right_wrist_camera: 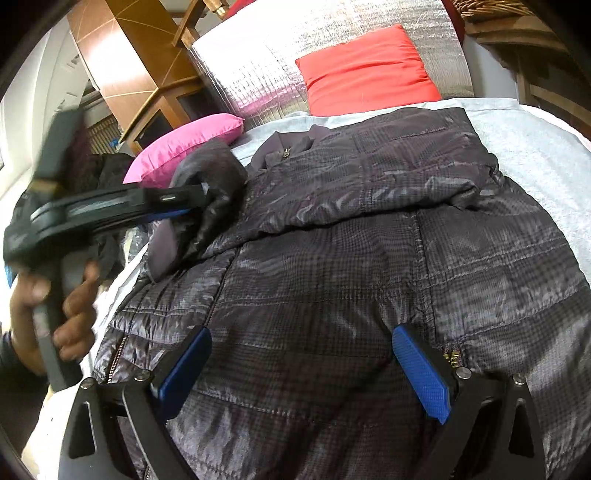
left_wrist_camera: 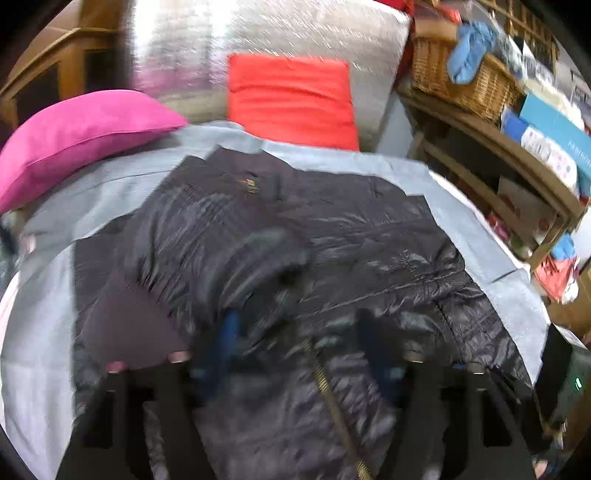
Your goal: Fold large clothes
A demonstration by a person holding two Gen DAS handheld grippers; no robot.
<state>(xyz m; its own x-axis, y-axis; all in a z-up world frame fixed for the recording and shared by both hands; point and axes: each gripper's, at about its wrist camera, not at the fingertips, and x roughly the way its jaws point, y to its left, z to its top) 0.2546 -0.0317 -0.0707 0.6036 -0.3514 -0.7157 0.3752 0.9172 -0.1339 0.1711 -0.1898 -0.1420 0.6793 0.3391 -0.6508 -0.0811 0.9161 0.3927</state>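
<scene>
A dark quilted jacket (left_wrist_camera: 369,236) (right_wrist_camera: 332,266) lies front up on a grey sheet (left_wrist_camera: 472,218), its zip (left_wrist_camera: 328,391) running toward the camera. One sleeve (right_wrist_camera: 388,181) is folded across the chest. The other sleeve (right_wrist_camera: 216,173) (left_wrist_camera: 258,254) is bunched up at the jacket's left shoulder. My left gripper (left_wrist_camera: 301,328) (right_wrist_camera: 197,203), held in a hand (right_wrist_camera: 70,306), is open with its blue fingers wide apart; the bunched sleeve sits just past its tips, and no pad presses on it. Low over the jacket's hem, my right gripper (right_wrist_camera: 304,369) is open and holds nothing.
A pink cushion (left_wrist_camera: 77,136) (right_wrist_camera: 184,147) and a red cushion (left_wrist_camera: 291,99) (right_wrist_camera: 365,70) lie at the head of the bed against a silver foil panel (left_wrist_camera: 295,29). A wooden shelf (left_wrist_camera: 498,147) with a wicker basket (left_wrist_camera: 461,77) and boxes stands right. A wooden cabinet (right_wrist_camera: 140,74) stands left.
</scene>
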